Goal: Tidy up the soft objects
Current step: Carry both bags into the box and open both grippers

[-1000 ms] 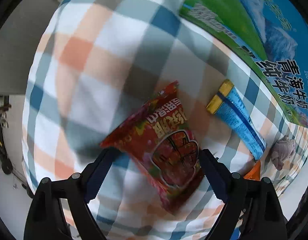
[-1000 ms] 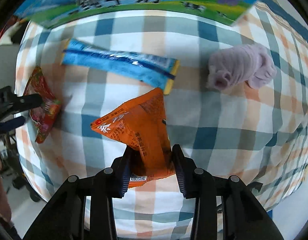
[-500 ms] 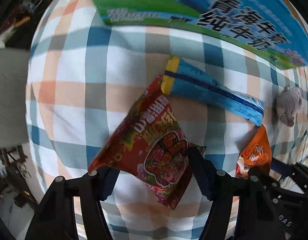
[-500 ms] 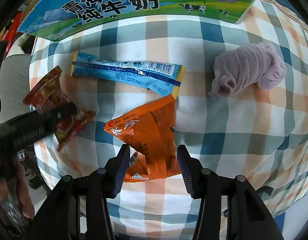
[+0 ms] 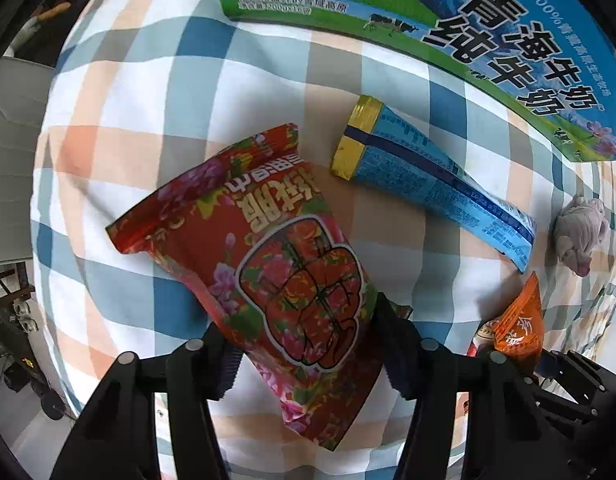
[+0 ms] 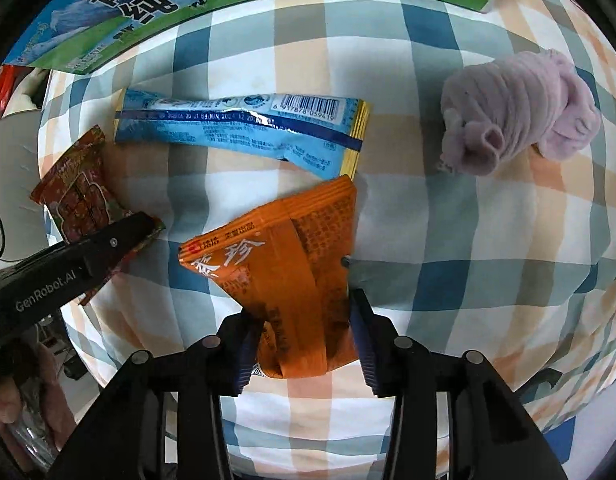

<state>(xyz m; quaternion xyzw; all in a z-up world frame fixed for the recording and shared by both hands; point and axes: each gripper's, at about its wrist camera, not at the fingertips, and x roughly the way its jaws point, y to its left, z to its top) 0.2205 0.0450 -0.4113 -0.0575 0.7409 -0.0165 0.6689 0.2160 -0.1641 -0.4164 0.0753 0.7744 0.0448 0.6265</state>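
left gripper (image 5: 304,340) is clamped on the lower part of the red snack bag (image 5: 268,264), pads pressing in from both sides, most of the bag sticking out forward over the checkered cloth (image 5: 148,80). right gripper (image 6: 304,328) is clenched on the bottom of the orange snack packet (image 6: 284,264), which is creased and folded between the pads. the blue stick packet (image 6: 244,132) lies flat on the cloth just beyond both bags, its yellow end nearly touching the orange packet's top corner. the rolled purple sock (image 6: 516,124) sits apart to the right, untouched. the milk carton box (image 6: 228,4) lies along the far edge. risks: both grips are low on slippery foil, so either bag could likely droop or slide out if swung fast. the orange packet is already crumpled, more squeeze may crush what's inside. the two grippers are close together, left finger showing beside the orange packet in the right view, so moving inward could knock them together. dragging either bag forward would probably shove the blue packet out of place or bunch the cloth.
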